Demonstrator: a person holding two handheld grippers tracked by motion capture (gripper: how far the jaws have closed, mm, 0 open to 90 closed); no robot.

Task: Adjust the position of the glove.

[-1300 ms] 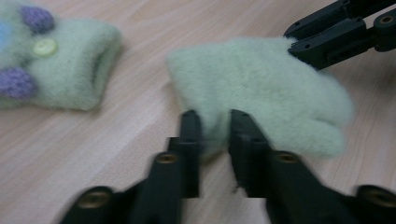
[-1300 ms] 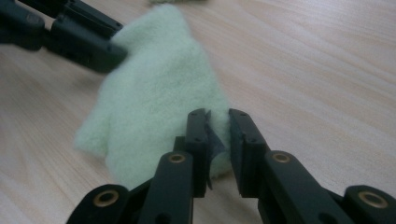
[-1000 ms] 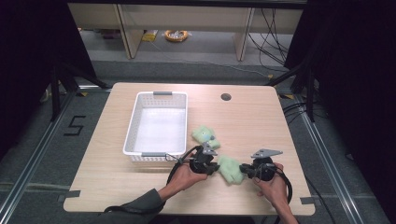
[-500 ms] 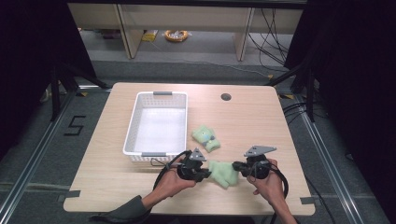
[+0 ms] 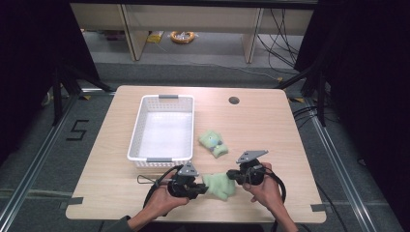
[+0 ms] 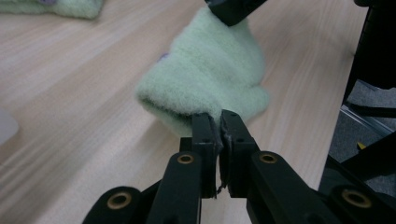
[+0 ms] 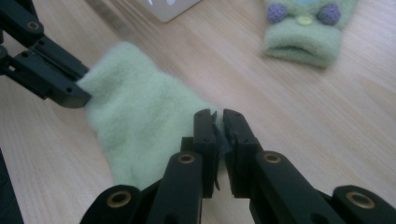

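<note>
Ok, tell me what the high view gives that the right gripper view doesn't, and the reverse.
High view alone: the whole white basket, the table's cable hole, and both of the person's hands.
Right gripper view alone: the purple and yellow buttons on the second sock, and the right gripper pinched shut on the plain green sock's edge.
Both: the plain sock held between the two grippers, left gripper on its far end.

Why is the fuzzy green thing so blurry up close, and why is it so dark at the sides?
In the left gripper view the green sock looks soft, its far end and the wood behind out of focus. In the right gripper view the second sock is blurred too. In the high view the table is evenly lit, but both side edges fall into black.
</note>
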